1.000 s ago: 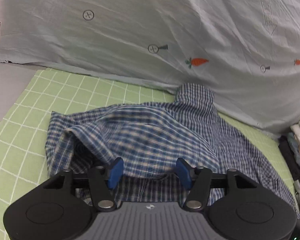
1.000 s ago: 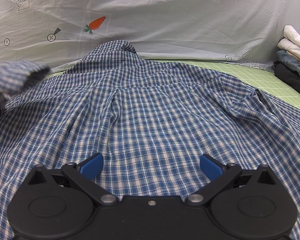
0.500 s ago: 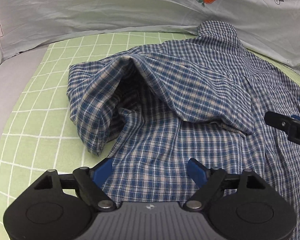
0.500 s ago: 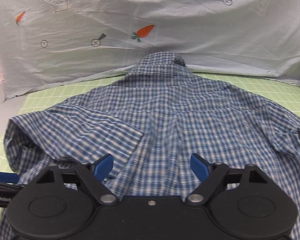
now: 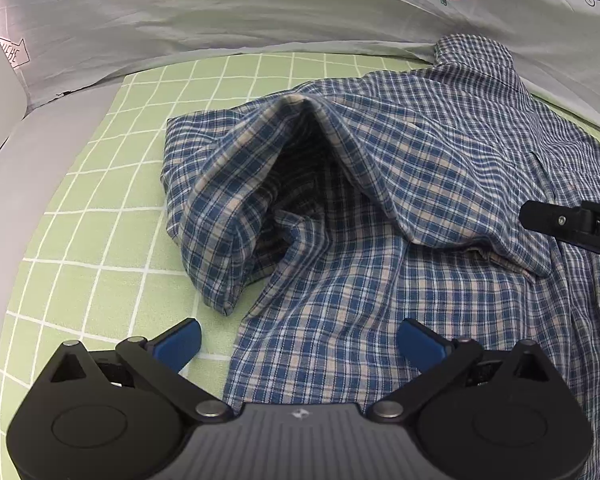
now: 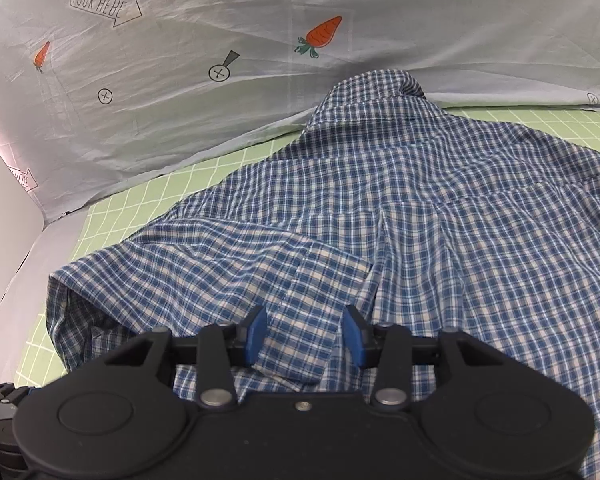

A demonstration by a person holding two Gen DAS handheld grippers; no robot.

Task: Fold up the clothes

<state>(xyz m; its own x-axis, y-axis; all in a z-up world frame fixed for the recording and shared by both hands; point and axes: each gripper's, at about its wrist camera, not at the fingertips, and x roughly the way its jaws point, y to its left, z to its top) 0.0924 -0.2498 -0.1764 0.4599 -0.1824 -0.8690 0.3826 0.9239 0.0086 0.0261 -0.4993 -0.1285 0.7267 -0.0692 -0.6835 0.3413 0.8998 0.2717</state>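
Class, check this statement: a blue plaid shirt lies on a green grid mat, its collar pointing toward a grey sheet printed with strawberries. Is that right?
Not quite. The grey sheet is printed with carrots, not strawberries; the right wrist view shows them best. The rest holds: the blue plaid shirt lies on the green grid mat, its collar toward the sheet.

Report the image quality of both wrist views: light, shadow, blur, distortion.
Left wrist view: even, soft light; the only deep shadow sits inside the tented fold of the plaid shirt; strong fisheye bends the green grid mat, dark corners. Right wrist view: equally flat light, no glare; sharp, with the carrot-print sheet curving at the edges.
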